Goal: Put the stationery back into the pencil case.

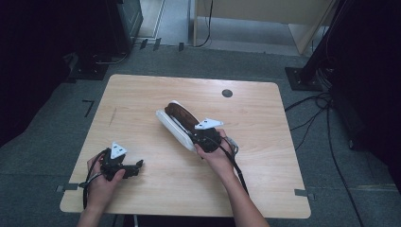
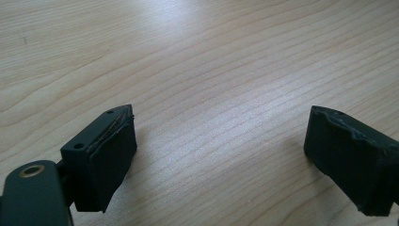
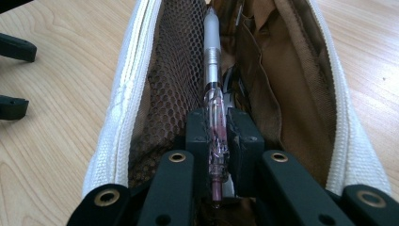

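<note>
The right gripper (image 3: 217, 136) is clamped on a clear plastic pen with a frosted white tip (image 3: 214, 94), holding it lengthways inside the open white fabric pencil case with a brown lining (image 3: 127, 94), which lies slantwise near the middle of the pale wooden surface (image 1: 142, 94). The step in hand looks like laying the pen into the case. To do it well, keep the pen in line with the long opening, lower it between the brown mesh pocket (image 3: 171, 80) and the brown inner flap (image 3: 263, 84), and release only once the tip is well below the zip edge, so it cannot roll out.

The left gripper (image 1: 138, 165) rests near the front left of the surface, jaws wide apart with nothing between them; it could steady the case if it slides.

The high view gives the case's place and angle on the surface. The right gripper view adds the pen itself, the grip on its barrel, and the pockets inside. The left gripper view has bare wood grain between its pads (image 2: 110, 155).
</note>
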Motion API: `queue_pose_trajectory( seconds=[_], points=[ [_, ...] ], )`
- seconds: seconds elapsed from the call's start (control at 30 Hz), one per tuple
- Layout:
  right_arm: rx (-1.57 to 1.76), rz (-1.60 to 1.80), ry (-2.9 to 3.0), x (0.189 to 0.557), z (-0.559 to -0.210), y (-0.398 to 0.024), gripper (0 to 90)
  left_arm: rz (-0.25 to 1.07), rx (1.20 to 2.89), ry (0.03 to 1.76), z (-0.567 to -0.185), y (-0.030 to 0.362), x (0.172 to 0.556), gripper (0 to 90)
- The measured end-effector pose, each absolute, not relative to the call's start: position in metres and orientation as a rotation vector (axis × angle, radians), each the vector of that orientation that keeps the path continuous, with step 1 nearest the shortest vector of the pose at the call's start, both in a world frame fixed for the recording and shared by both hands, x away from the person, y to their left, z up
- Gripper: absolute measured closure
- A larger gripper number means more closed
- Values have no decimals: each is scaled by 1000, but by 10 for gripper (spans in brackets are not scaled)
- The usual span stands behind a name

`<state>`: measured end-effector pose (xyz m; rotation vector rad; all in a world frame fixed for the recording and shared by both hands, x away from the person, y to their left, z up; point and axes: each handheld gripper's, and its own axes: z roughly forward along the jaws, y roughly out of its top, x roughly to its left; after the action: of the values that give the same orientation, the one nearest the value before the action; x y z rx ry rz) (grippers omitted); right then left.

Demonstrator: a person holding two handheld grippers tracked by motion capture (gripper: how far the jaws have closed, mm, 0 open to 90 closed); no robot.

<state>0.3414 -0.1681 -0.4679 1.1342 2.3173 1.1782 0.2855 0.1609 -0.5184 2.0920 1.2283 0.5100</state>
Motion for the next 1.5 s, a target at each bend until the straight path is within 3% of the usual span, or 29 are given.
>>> queue_pose_trajectory(
  seconds=[0.9, 1.5],
  points=[
    [1144, 1208, 2280, 338, -459, -177, 798, 511, 2092, 1229, -518, 161, 286, 100],
    [1103, 1294, 2182, 324, -432, -191, 828, 510, 2092, 1228, -518, 161, 286, 100]
  ],
)
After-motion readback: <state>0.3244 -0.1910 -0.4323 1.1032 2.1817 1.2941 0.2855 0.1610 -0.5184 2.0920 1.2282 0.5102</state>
